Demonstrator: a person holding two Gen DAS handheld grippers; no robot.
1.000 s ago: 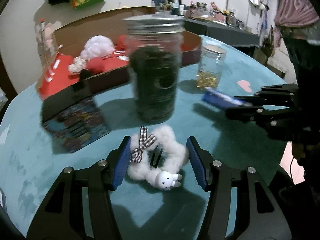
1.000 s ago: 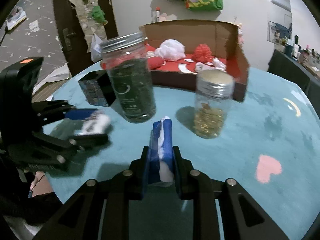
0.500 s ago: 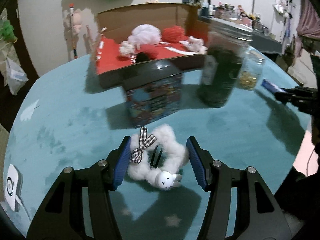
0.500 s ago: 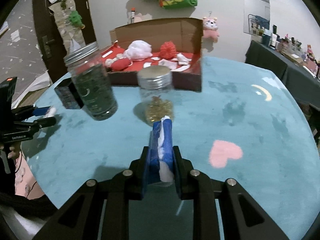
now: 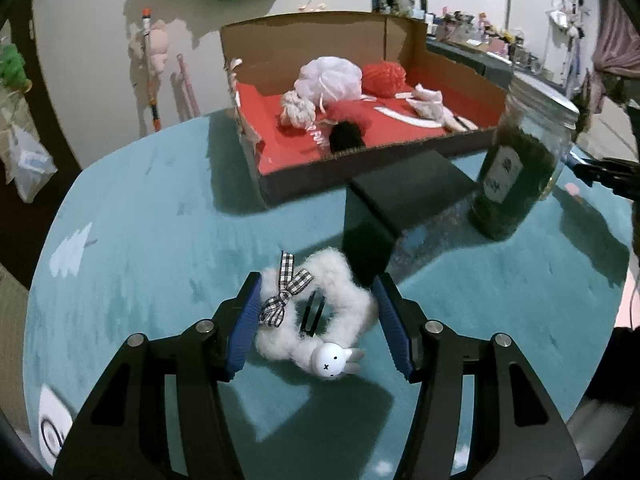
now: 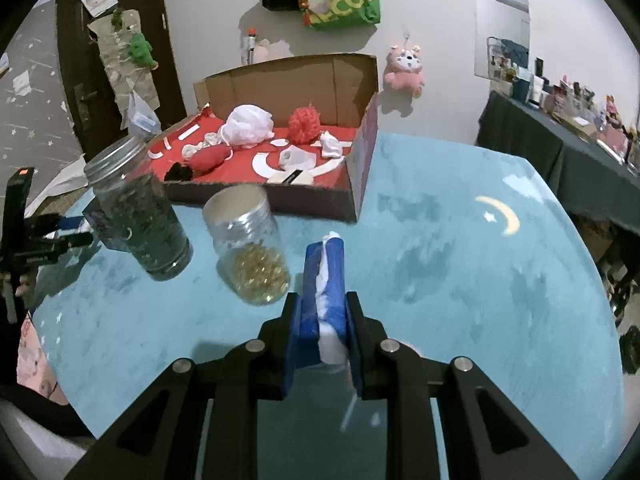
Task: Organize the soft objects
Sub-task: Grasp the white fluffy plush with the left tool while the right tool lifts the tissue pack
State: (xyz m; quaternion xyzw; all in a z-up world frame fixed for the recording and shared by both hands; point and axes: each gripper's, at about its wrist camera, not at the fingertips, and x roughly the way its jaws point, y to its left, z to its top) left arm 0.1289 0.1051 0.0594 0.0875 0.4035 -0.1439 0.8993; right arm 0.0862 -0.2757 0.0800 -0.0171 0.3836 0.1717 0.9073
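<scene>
Up close, the left gripper (image 5: 318, 322) clamps a fluffy white scrunchie (image 5: 320, 312) between half-spread pads, above the teal table (image 5: 160, 240). Likewise the right gripper (image 6: 322, 320), nearly closed, pinches a white cloth (image 6: 329, 300). Beyond stand two jars (image 6: 250, 248), then the cardboard box (image 5: 360, 120) holding soft things.

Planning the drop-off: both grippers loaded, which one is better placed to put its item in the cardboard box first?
Left, probably. The left gripper holding the fluffy scrunchie faces the cardboard box across bare table; two jars stand between the right gripper and it.
</scene>
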